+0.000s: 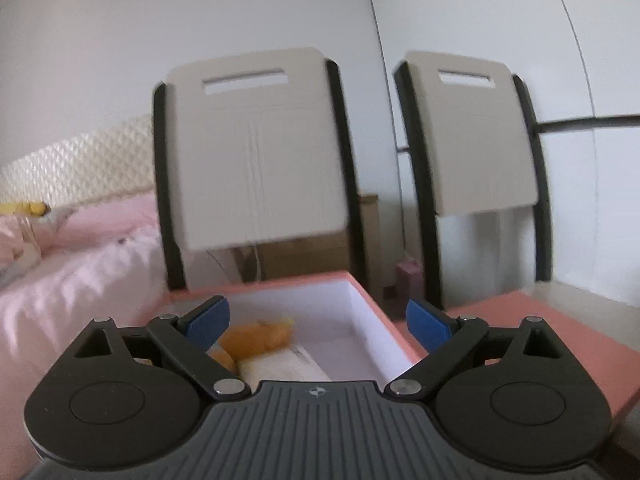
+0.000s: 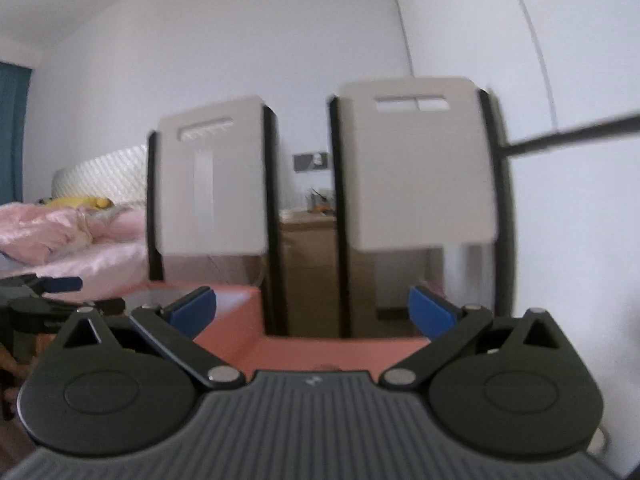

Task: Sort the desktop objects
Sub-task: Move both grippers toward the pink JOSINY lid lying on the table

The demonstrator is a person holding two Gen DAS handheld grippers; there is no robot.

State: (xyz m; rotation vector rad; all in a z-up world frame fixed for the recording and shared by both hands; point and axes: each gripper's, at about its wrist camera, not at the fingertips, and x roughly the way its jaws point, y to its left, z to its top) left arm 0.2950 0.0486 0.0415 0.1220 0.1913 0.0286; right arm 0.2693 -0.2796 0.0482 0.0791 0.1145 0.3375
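Here, looking along the left gripper (image 1: 318, 322): jaws standing wide apart, blue pads (image 1: 210, 322) spread to nine and three o'clock, gripping nothing. Hovering over an open pink box (image 1: 384, 316) with a white inside, its far wall running toward twelve o'clock. Lying in the box, just beyond the left pad at about eleven o'clock, an orange object (image 1: 256, 338), blurred, shape not clear. Touching it on the near side, a pale cream item (image 1: 280, 366), partly hidden behind the gripper body. Extending out at three o'clock, a flat pink surface (image 1: 560, 344) beside the box. Standing behind, at twelve and one o'clock, two beige chair backs (image 1: 256, 152) with black frames. Showing at nine o'clock, pink bedding (image 1: 80, 272) under a white quilted headboard (image 1: 76, 164).

Next, looking along the right gripper (image 2: 312, 312): jaws likewise spread wide, blue pads (image 2: 194, 310) apart, holding nothing. Sitting just ahead and below, between the pads, the pink box wall (image 2: 228, 332) with a pink edge running toward three o'clock; contents not visible from here. Peeking in at nine o'clock, the left gripper (image 2: 44, 296), a blue pad visible, well apart from the right one. Rising beyond at eleven and one o'clock, the same two chair backs (image 2: 420, 168), and between them a wooden cabinet (image 2: 308, 248). Lying at nine o'clock, the pink bedding (image 2: 60, 236) with something yellow (image 2: 80, 202) on it.
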